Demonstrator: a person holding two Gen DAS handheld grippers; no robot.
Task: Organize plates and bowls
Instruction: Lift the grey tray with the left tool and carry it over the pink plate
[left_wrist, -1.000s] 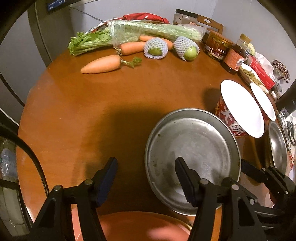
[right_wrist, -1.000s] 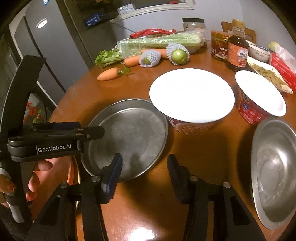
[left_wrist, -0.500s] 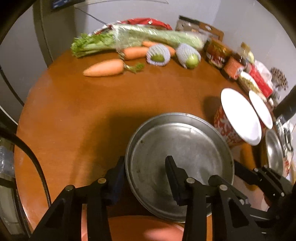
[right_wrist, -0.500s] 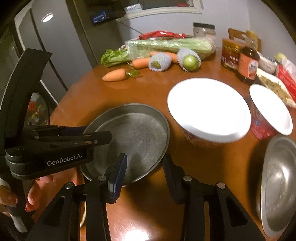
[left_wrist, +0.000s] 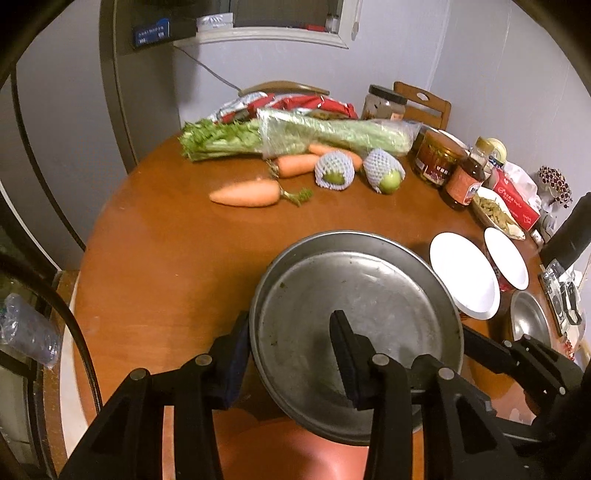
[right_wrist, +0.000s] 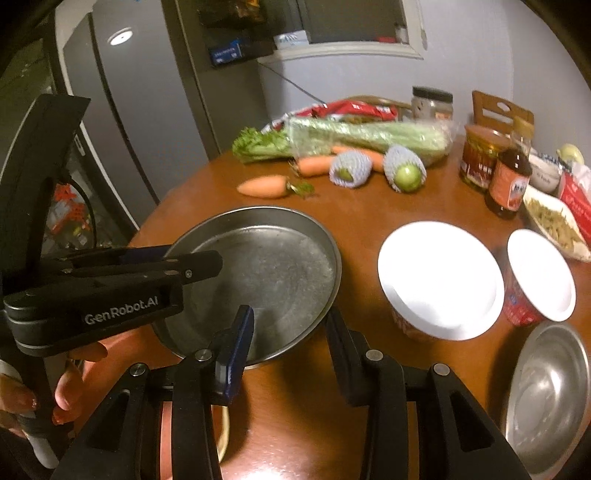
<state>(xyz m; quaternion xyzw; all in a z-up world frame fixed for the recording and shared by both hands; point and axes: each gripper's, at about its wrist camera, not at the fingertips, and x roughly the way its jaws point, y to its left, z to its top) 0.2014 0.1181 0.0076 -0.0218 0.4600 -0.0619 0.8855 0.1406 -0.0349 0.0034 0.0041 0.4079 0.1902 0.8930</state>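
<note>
A round metal plate (left_wrist: 369, 314) hangs just above the brown table (left_wrist: 166, 266), gripped at two sides. My left gripper (left_wrist: 290, 325) is shut on its near left rim, one finger inside the dish and one outside. My right gripper (right_wrist: 290, 317) is shut on the plate (right_wrist: 266, 269) at its near right rim in the same way. In the right wrist view the left gripper (right_wrist: 207, 264) reaches in from the left, with a person's hand (right_wrist: 66, 398) on its handle. In the left wrist view the right gripper (left_wrist: 480, 347) shows behind the plate's right edge.
Two paper bowls with white tops (right_wrist: 439, 277) (right_wrist: 539, 273) stand right of the plate, and a steel bowl (right_wrist: 546, 387) lies nearer. Carrots (left_wrist: 247, 194), celery (left_wrist: 295, 136), netted fruit (left_wrist: 334, 171), jars and a sauce bottle (right_wrist: 508, 184) line the far side. An orange plate (left_wrist: 280, 450) lies below.
Both grippers have closed on the metal plate's rim and lifted it off the table. The view has tipped up, so the far wall and the window now show.
</note>
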